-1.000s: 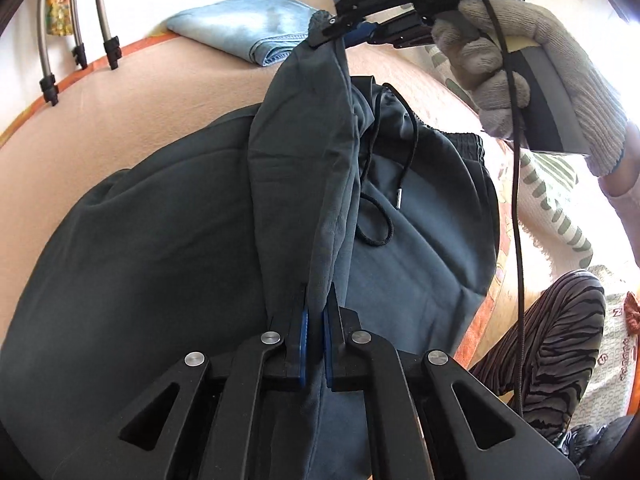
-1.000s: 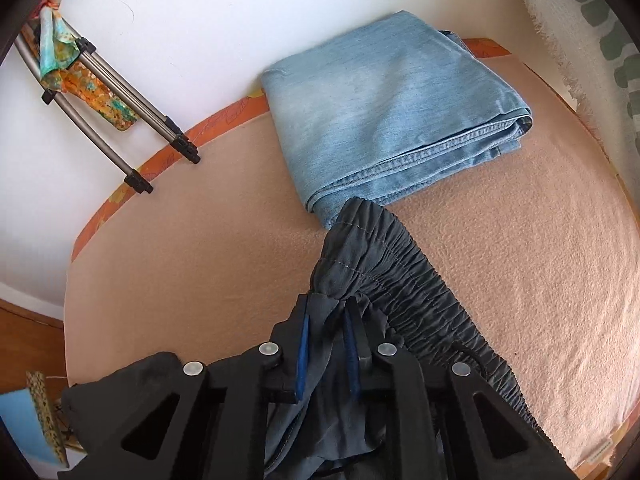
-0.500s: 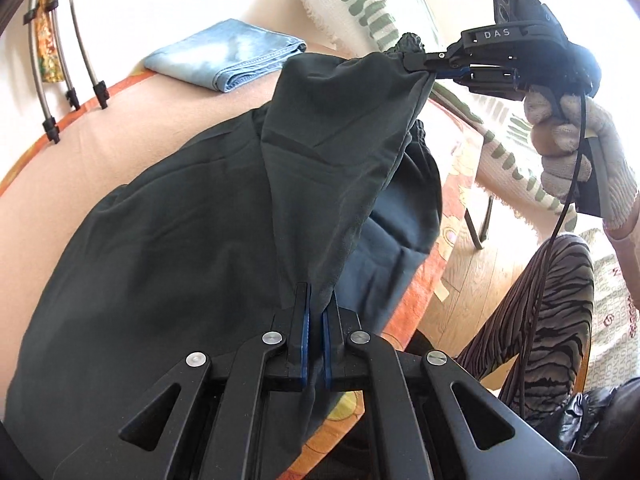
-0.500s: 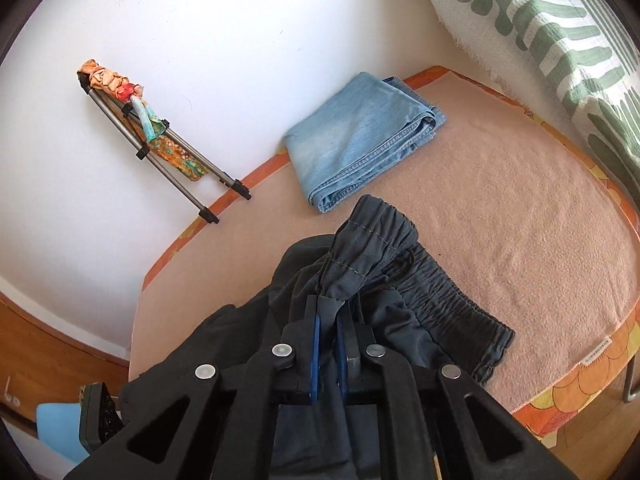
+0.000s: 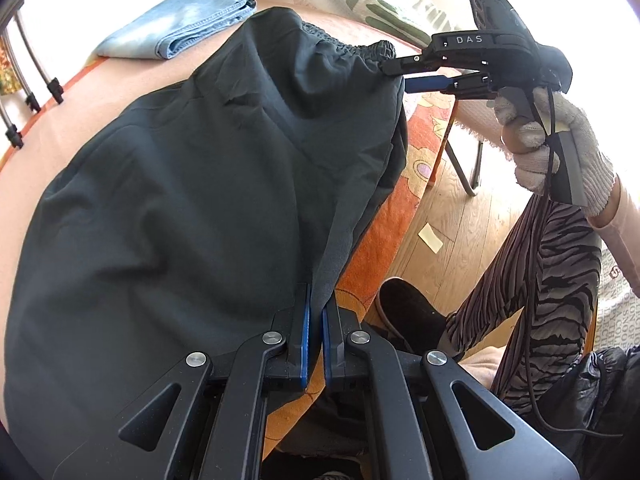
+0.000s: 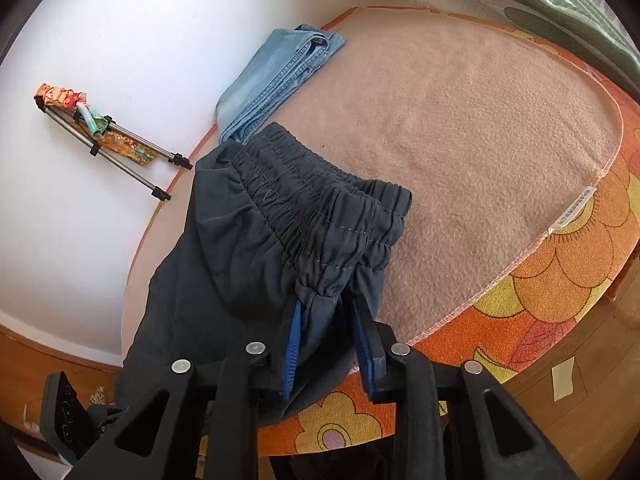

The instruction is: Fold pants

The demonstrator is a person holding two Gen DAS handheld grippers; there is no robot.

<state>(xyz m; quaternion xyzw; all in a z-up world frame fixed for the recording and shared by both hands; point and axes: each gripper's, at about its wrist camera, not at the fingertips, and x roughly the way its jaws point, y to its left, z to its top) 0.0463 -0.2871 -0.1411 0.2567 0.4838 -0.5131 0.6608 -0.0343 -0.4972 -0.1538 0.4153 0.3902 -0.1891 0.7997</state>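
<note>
The dark grey pants (image 5: pixel 192 208) lie spread over the bed (image 6: pixel 460 128), which is covered by a pinkish-beige blanket, with part of the cloth drooping over the near edge where the orange flowered side (image 6: pixel 552 280) of the bed shows. The left gripper (image 5: pixel 314 320) has its blue-lined jaws pressed together on a narrow fold of the pants at that near edge, the cloth rising out from between them. The right gripper (image 6: pixel 330 344), held in a hand in a knitted glove (image 5: pixel 556 148), is at the elastic waistband (image 6: pixel 320 200); its jaws stand somewhat apart with a bunch of gathered cloth just below the waistband caught between them, so they are pinching the pants. In the left wrist view the cloth runs taut from one gripper to the other, lifted a little off the rest of the garment. The waistband is folded on itself, with its ruched layers stacked and facing the right wrist camera. A folded pair of jeans (image 6: pixel 276 76) lies on the blanket near the white wall, just beyond the pants and well apart from both grippers. A metal stand (image 6: pixel 120 148) with coloured cloth tied to it leans against the wall. The person's leg in striped trousers (image 5: pixel 540 280) is beside the bed, above a wooden floor (image 5: pixel 452 224).
</note>
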